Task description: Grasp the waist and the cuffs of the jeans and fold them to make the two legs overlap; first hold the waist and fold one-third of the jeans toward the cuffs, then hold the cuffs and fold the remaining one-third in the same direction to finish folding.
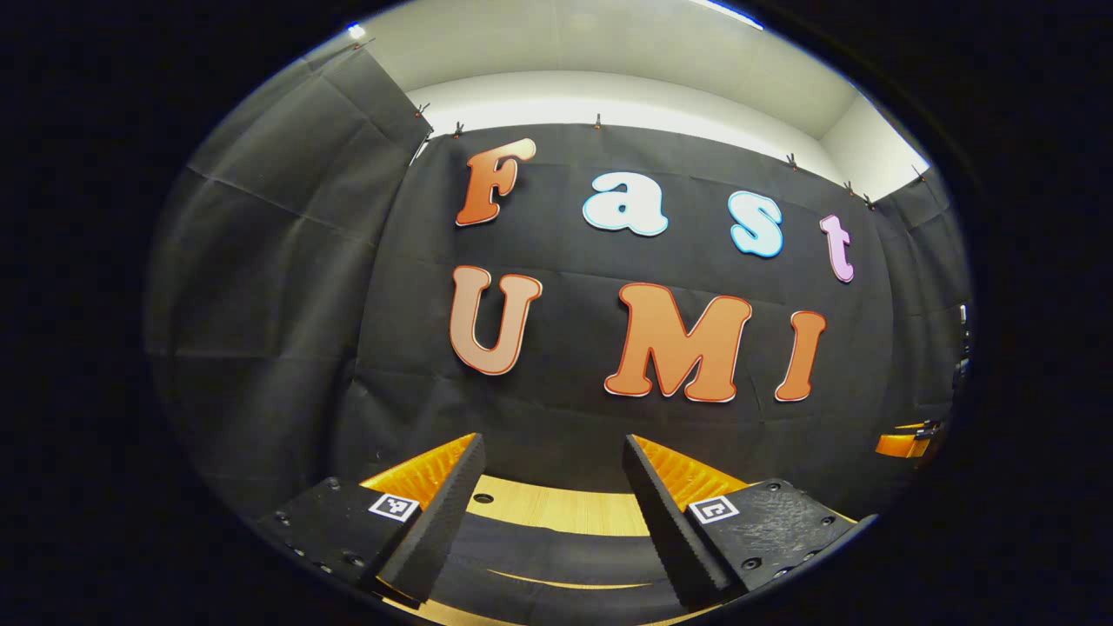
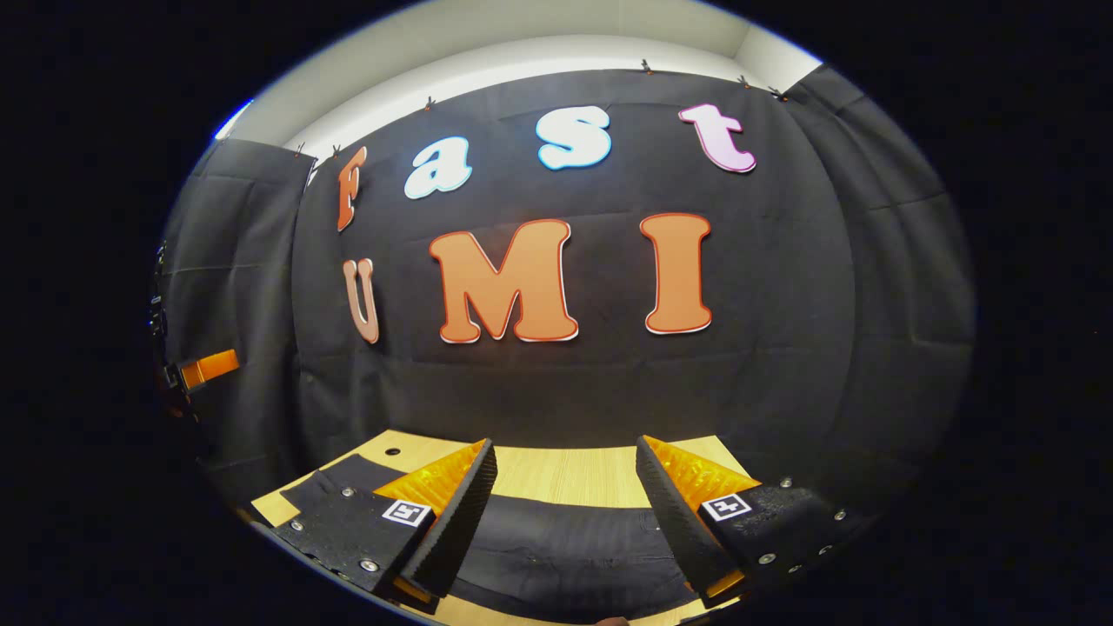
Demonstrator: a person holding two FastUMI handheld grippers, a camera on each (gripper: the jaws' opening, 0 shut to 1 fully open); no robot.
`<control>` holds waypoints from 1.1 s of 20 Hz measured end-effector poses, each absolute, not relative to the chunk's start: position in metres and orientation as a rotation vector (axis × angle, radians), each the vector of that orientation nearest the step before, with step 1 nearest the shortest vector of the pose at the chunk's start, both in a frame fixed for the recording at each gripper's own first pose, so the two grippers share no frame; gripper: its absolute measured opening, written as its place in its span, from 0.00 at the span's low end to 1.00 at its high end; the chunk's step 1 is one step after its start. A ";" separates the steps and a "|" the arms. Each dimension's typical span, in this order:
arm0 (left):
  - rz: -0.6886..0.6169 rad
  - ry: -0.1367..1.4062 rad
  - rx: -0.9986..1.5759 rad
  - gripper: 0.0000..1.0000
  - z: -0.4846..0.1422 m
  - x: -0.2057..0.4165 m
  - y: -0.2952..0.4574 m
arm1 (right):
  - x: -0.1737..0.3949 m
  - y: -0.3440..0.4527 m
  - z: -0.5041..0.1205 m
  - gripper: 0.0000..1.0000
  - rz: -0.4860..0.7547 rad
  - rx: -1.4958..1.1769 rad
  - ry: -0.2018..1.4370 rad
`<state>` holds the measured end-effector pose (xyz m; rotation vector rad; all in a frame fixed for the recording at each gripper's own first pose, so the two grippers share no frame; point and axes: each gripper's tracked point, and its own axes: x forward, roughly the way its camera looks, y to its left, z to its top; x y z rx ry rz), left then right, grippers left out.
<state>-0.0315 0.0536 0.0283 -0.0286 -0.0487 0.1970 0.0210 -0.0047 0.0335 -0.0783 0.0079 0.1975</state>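
Observation:
Dark jeans (image 2: 565, 548) lie flat on a light wooden table (image 2: 565, 469), below and between the fingers of my right gripper (image 2: 563, 474), which is open and held above the cloth. In the left gripper view the same dark jeans (image 1: 556, 548) stretch across the table (image 1: 556, 509) under my left gripper (image 1: 553, 474), also open with nothing between its fingers. Both grippers point at the back wall. Which end of the jeans lies under each gripper I cannot tell. The other gripper (image 1: 909, 443) shows at the far right of the left gripper view, and the left one (image 2: 204, 369) at the far left of the right gripper view.
The booth's black cloth wall (image 2: 783, 348) rises right behind the table's far edge. A small round hole (image 1: 483, 499) is in the tabletop near the left gripper. Black cloth also closes both sides.

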 end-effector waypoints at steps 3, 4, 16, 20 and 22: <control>0.158 -0.029 -0.034 0.94 0.021 -0.029 0.045 | 0.022 0.000 0.037 0.98 0.191 -0.062 -0.001; 0.150 -0.013 -0.031 0.94 0.020 -0.027 0.048 | 0.022 0.004 0.037 0.99 0.188 -0.053 -0.001; 0.189 0.140 -0.201 0.97 -0.031 -0.019 0.130 | 0.046 0.075 -0.002 0.97 0.242 0.005 0.107; 0.237 0.218 -0.480 0.97 -0.075 -0.038 0.158 | 0.059 0.089 -0.018 0.97 0.259 0.028 0.154; 0.262 0.260 -0.618 0.97 -0.110 -0.046 0.175 | 0.062 0.099 -0.027 0.97 0.275 0.038 0.185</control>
